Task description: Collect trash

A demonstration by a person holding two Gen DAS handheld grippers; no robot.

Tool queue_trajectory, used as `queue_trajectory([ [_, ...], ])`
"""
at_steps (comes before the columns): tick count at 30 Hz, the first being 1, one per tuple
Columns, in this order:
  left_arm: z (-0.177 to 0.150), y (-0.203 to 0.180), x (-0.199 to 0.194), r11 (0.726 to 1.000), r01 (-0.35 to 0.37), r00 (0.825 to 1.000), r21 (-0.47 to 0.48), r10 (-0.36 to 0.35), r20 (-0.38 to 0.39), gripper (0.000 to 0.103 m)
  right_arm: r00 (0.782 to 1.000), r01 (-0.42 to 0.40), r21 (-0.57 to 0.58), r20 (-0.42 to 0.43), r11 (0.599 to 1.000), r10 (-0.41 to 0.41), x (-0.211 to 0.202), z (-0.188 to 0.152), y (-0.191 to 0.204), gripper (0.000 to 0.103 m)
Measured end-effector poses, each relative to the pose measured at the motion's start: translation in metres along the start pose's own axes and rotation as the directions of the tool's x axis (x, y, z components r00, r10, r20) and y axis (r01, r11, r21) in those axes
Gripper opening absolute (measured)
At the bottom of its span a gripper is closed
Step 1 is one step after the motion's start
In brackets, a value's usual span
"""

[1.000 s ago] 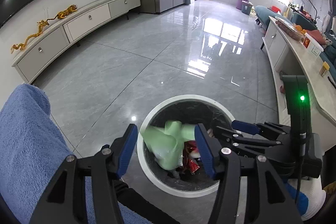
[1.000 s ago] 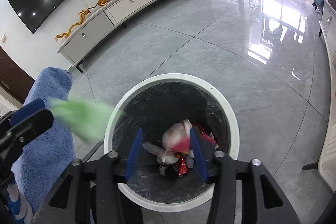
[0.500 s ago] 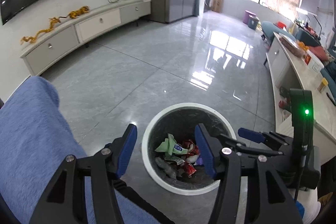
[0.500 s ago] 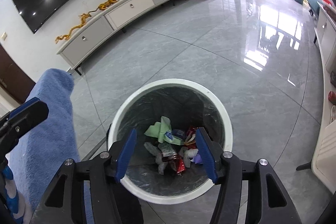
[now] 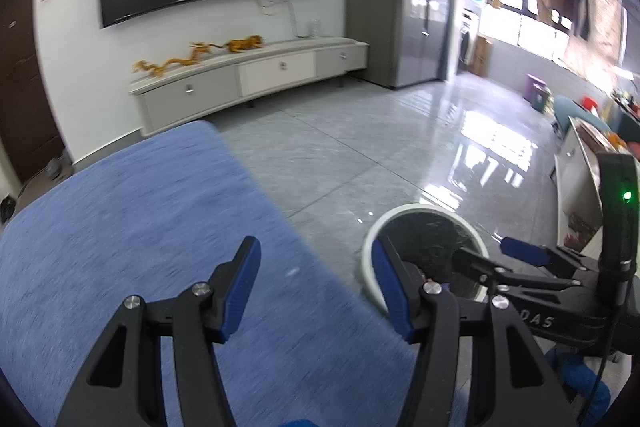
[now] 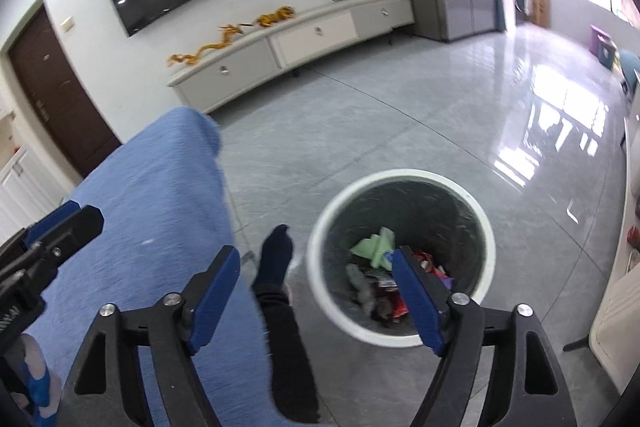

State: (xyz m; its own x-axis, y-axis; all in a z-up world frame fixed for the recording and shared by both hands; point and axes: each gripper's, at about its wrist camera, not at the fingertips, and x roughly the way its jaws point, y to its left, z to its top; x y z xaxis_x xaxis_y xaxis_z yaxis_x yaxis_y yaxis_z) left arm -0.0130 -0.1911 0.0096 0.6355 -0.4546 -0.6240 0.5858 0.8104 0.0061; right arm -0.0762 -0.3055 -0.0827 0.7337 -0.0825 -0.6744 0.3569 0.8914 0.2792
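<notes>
Both grippers have pulled back from the bin (image 6: pixel 400 183). Left gripper (image 5: pixel 316 291) stands open, empty; right gripper (image 6: pixel 316 295) is opening, empty. Green wrapper (image 6: pixel 374 247) and other trash, probably foil packets, lie inside: light, crumply, slippery; pinch a fold.

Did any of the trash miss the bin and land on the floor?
No, nothing looks spilled. The green wrapper and the other scraps lie inside the white bin, which stands upright. The grey floor around it shows no litter, and the blue cloth beside it looks clean too.
</notes>
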Motion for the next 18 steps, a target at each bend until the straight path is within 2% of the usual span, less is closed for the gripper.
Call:
queue_trajectory([
  [1,-0.005,0.007,-0.008,1.0,-0.019,1.0,-0.013,0.019,0.003,0.056,1.0,-0.001,-0.015,0.005,1.0,0.001,-0.003,-0.001,0.009,0.083],
  [3,-0.016,0.019,-0.023,0.997,-0.066,0.998,-0.03,0.066,0.013,0.056,1.0,-0.001,-0.046,0.014,0.999,0.001,-0.008,-0.004,0.023,0.094],
  [5,-0.025,0.027,-0.033,0.993,-0.107,0.994,-0.044,0.108,0.018,0.057,1.0,0.0,-0.072,0.025,0.997,0.001,-0.014,-0.009,0.037,0.097],
  [7,-0.034,0.042,-0.044,0.989,-0.13,0.991,-0.073,0.132,0.018,0.064,0.999,0.006,-0.09,0.034,0.996,-0.003,-0.017,-0.013,0.049,0.103],
  [9,-0.042,0.054,-0.054,0.983,-0.151,0.987,-0.103,0.155,0.029,0.072,0.999,0.008,-0.103,0.04,0.995,-0.004,-0.019,-0.018,0.06,0.103],
  [18,-0.071,0.092,-0.083,0.958,-0.229,0.971,-0.173,0.238,0.03,0.077,0.995,0.025,-0.161,0.096,0.987,-0.01,-0.031,-0.035,0.091,0.103],
])
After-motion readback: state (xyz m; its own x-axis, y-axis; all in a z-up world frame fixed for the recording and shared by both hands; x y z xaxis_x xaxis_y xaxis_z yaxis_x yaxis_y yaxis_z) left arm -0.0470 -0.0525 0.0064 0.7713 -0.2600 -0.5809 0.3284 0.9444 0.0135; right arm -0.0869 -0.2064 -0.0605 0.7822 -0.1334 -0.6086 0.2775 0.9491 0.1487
